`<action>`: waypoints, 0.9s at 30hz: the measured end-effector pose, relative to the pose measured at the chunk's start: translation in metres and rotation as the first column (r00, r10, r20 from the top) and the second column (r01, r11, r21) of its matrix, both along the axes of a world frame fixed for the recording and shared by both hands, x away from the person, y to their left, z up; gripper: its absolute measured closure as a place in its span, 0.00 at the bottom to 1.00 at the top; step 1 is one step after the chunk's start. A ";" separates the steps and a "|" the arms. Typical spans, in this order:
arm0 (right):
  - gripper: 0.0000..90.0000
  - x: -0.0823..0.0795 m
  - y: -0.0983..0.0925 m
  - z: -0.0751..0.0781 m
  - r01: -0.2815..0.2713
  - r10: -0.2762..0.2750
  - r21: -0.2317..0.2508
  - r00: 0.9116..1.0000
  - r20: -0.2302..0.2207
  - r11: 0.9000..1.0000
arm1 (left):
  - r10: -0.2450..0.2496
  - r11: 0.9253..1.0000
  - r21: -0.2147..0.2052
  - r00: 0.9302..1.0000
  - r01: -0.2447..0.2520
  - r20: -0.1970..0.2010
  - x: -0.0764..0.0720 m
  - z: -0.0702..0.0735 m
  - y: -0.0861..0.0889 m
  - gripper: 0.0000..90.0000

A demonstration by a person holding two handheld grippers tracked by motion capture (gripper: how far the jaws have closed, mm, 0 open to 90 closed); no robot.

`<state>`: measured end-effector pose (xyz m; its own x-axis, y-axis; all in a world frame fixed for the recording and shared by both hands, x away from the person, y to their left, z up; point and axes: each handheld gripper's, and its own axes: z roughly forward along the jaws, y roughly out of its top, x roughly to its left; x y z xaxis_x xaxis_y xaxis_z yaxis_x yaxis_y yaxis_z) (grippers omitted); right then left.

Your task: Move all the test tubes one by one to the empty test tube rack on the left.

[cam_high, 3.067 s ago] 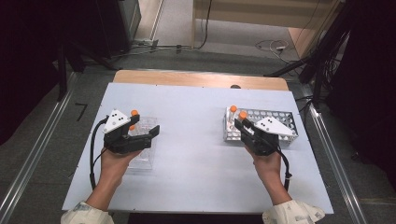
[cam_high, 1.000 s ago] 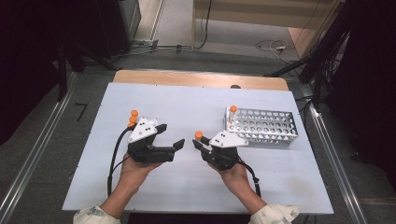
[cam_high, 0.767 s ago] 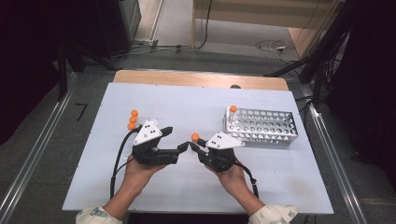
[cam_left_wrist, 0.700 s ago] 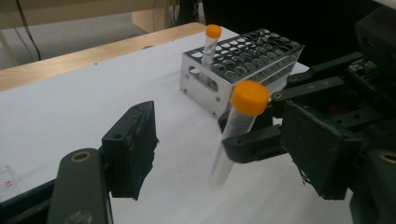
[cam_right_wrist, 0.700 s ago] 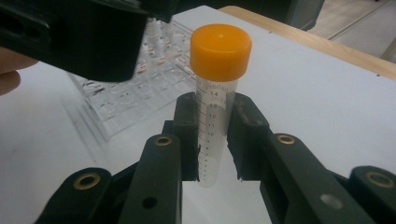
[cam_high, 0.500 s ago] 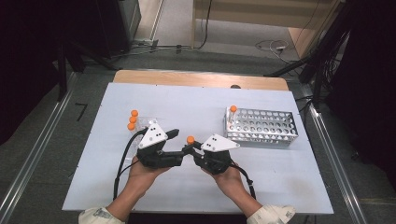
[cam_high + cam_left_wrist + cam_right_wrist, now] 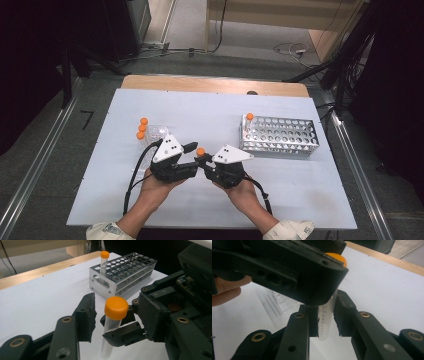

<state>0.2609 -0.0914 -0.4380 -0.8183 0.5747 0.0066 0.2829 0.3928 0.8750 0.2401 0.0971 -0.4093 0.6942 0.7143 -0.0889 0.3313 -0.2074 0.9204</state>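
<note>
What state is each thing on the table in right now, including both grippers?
Held tube: upright, orange cap on, between both grippers.
Right gripper: shut on the held tube.
Left gripper: fingers just closing around the cap, gap visible.
Rack: standing, one capped tube in a corner hole.
Spare tubes: capped, in a clear holder.

Left tongs (image 7: 192,159) shift from frame left to centre, jaws closing round the orange-capped tube (image 7: 200,152), pads not yet touching. Right tongs (image 7: 206,165) bring that tube from the rack (image 7: 280,136) to centre.
</note>
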 end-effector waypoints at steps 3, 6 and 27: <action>0.80 0.000 0.001 0.000 -0.008 0.008 -0.002 1.000 -0.001 1.000 | -0.004 1.000 0.003 1.000 0.004 0.001 0.000 -0.001 -0.001 0.61; 0.80 -0.001 0.001 0.000 -0.012 0.012 -0.004 1.000 -0.001 1.000 | -0.007 1.000 0.006 1.000 0.007 -0.002 0.000 -0.001 -0.001 0.64; 0.29 0.007 -0.005 0.001 -0.011 0.011 0.007 0.998 -0.054 1.000 | 0.036 0.999 -0.013 0.999 -0.037 -0.019 0.005 0.014 0.035 0.79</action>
